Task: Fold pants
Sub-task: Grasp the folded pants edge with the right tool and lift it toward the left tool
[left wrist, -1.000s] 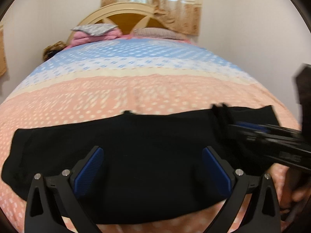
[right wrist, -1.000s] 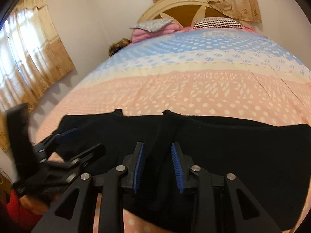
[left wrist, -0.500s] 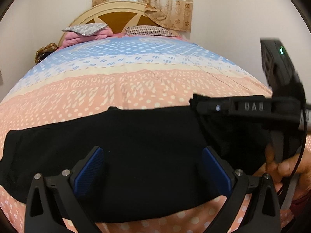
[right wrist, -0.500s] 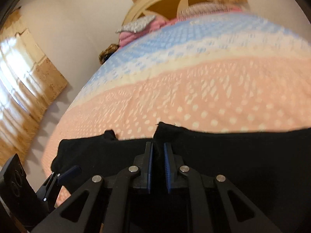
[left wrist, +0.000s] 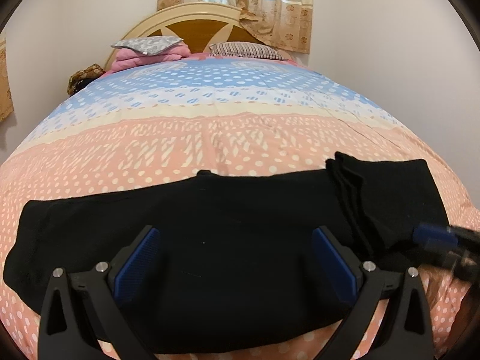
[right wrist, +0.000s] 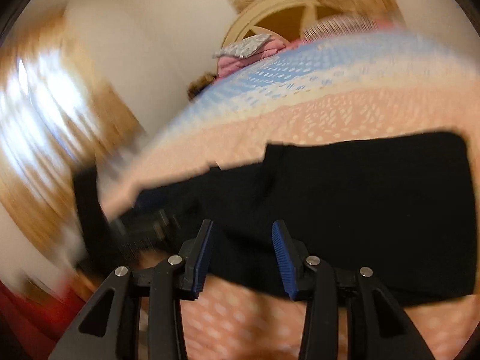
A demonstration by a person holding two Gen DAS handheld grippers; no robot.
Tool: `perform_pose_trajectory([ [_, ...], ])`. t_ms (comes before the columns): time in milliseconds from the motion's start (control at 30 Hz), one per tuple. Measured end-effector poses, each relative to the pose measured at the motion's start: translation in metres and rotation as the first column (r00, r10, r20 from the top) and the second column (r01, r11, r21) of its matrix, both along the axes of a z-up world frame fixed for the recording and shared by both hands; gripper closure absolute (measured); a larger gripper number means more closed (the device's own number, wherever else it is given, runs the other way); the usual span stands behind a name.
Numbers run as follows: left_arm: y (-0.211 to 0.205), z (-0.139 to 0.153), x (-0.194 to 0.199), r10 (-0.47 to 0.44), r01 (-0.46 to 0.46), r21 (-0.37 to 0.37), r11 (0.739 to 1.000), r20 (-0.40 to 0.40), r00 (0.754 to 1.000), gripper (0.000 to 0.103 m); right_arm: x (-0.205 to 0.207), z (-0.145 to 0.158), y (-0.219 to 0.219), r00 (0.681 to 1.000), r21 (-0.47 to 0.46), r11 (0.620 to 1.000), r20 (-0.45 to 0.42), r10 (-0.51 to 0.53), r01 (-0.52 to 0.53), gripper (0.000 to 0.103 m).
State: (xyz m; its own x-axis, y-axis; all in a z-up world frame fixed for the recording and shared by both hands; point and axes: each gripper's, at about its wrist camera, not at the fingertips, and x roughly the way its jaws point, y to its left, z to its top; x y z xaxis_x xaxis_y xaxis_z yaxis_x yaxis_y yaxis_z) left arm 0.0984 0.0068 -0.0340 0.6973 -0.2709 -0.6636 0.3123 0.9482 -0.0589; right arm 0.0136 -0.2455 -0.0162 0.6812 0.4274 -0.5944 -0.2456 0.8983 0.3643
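Right now the black soft-fabric pants (left wrist: 210, 231) lie as a long band across the lower half of the left view, spread over the peach, cream and blue dotted bedspread (left wrist: 210, 138), with a doubled-over flap of cloth bunched at the band's right end. My left gripper (left wrist: 237, 258) hangs low over the middle of the band, jaws spread wide, blue pads well apart and holding nothing. My right gripper (right wrist: 242, 255) shows in its own badly smeared view with jaws parted about halfway and empty, poised at the near hem; in the left view only a blurred blue-and-black tip of it sits at the right edge beside the flap. The main risk, as I judge it, is that the flap is loose and layered, so a careless pinch could take one layer only and drag the fold askew, or catch the bedspread beneath and pull it up with the cloth. With both tools close together at lower right, they could also knock each other. Room is generous toward the upper frame, where bare bedspread runs to the cream wooden headboard (left wrist: 192, 18); the near hem lies close to the bed's front edge, so the cloth could slide off that way.
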Motion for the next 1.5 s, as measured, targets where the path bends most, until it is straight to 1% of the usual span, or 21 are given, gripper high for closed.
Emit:
perform_pose_trajectory([
  [100, 0.0, 0.001, -0.001, 0.008, -0.008, 0.01, 1.0, 0.003, 1.0, 0.0, -0.009, -0.006, 0.038, 0.996, -0.269, 0.962, 0.059, 0.069, -0.051, 0.061],
  [167, 0.004, 0.005, -0.004, 0.014, -0.014, 0.007, 1.0, 0.011, 1.0, 0.0, -0.009, -0.012, 0.056, 0.99, -0.41, 0.91, 0.095, 0.107, -0.059, 0.061],
  [233, 0.01, 0.008, -0.005, 0.026, -0.026, 0.003, 1.0, 0.019, 0.999, 0.0, -0.003, -0.023, 0.078, 0.983, -0.567, 0.822, 0.117, 0.139, -0.049, 0.061],
  [333, 0.016, 0.01, -0.005, 0.045, -0.045, -0.004, 0.999, 0.023, 0.999, 0.0, 0.0, -0.035, 0.093, 0.978, -0.666, 0.745, 0.144, 0.152, -0.018, 0.061],
  [367, 0.017, 0.01, -0.004, 0.049, -0.049, -0.006, 0.999, 0.02, 0.999, 0.0, 0.001, -0.036, 0.094, 0.977, -0.675, 0.738, 0.15, 0.153, -0.011, 0.061],
  [400, 0.019, 0.01, -0.003, 0.053, -0.053, -0.01, 0.999, 0.016, 0.998, 0.0, 0.004, -0.037, 0.093, 0.977, -0.674, 0.738, 0.152, 0.146, -0.005, 0.063],
  [433, 0.019, 0.01, -0.003, 0.054, -0.053, -0.012, 0.998, 0.015, 0.998, 0.0, 0.005, -0.036, 0.091, 0.98, -0.654, 0.756, 0.147, 0.132, -0.004, 0.077],
  [467, 0.019, 0.01, -0.003, 0.053, -0.053, -0.014, 0.999, 0.015, 0.998, 0.0, 0.006, -0.034, 0.089, 0.982, -0.642, 0.766, 0.143, 0.119, 0.001, 0.083],
  [533, 0.019, 0.01, -0.003, 0.049, -0.049, -0.01, 0.999, 0.019, 0.999, 0.0, 0.002, -0.026, 0.081, 0.983, -0.617, 0.787, 0.149, 0.108, 0.007, 0.089],
  [633, 0.018, 0.009, -0.003, 0.045, -0.045, -0.013, 0.999, 0.021, 0.999, 0.0, -0.009, -0.007, 0.076, 0.976, -0.56, 0.829, 0.169, 0.136, -0.019, 0.089],
  [733, 0.014, 0.006, -0.001, 0.043, -0.043, -0.017, 0.999, 0.006, 0.999, 0.0, -0.011, -0.012, 0.082, 0.972, -0.569, 0.82, 0.152, 0.182, -0.064, 0.089],
  [833, 0.01, 0.007, -0.003, 0.034, -0.033, -0.005, 0.999, 0.007, 0.999, 0.0, -0.001, -0.039, 0.083, 0.978, -0.566, 0.815, 0.067, 0.197, -0.125, 0.079],
  [867, 0.008, 0.009, -0.003, 0.03, -0.03, 0.001, 1.0, 0.015, 0.999, 0.0, -0.002, -0.043, 0.083, 0.977, -0.562, 0.818, 0.078, 0.2, -0.123, 0.077],
  [933, 0.004, 0.017, -0.004, 0.022, -0.022, 0.004, 1.0, 0.041, 0.999, 0.0, -0.007, -0.041, 0.082, 0.971, -0.538, 0.831, 0.091, 0.223, -0.14, 0.049],
  [967, 0.002, 0.02, -0.004, 0.018, -0.018, 0.002, 1.0, 0.049, 0.999, 0.0, -0.01, -0.038, 0.082, 0.968, -0.515, 0.841, 0.072, 0.239, -0.169, 0.044],
  [1067, -0.013, 0.034, -0.003, -0.022, 0.024, -0.023, 0.999, 0.09, 0.996, 0.0, -0.027, -0.007, 0.06, 0.959, -0.339, 0.919, 0.123, 0.255, -0.201, 0.043],
  [1133, -0.028, 0.04, -0.004, -0.063, 0.067, -0.036, 0.997, 0.107, 0.992, 0.0, -0.035, 0.018, 0.025, 0.966, -0.217, 0.967, 0.188, 0.174, -0.132, 0.043],
  [1200, -0.046, 0.042, -0.007, -0.112, 0.118, -0.045, 0.992, 0.11, 0.988, 0.001, -0.034, 0.034, -0.01, 0.975, -0.179, 0.984, 0.218, 0.032, 0.008, 0.044],
  [1300, -0.086, 0.041, -0.017, -0.217, 0.223, -0.049, 0.974, 0.102, 0.971, 0.007, -0.012, 0.039, -0.081, 0.958, -0.158, 0.953, 0.163, -0.234, 0.26, 0.083],
  [1400, -0.11, 0.03, -0.025, -0.256, 0.26, -0.022, 0.965, 0.106, 0.961, 0.01, 0.016, 0.024, -0.116, 0.932, -0.164, 0.918, 0.087, -0.352, 0.362, 0.083],
  [1500, -0.119, 0.0, -0.016, -0.219, 0.219, 0.022, 0.976, 0.019, 0.976, 0.012, 0.034, 0.006, -0.125, 0.924, -0.185, 0.905, 0.064, -0.377, 0.383, 0.083],
])
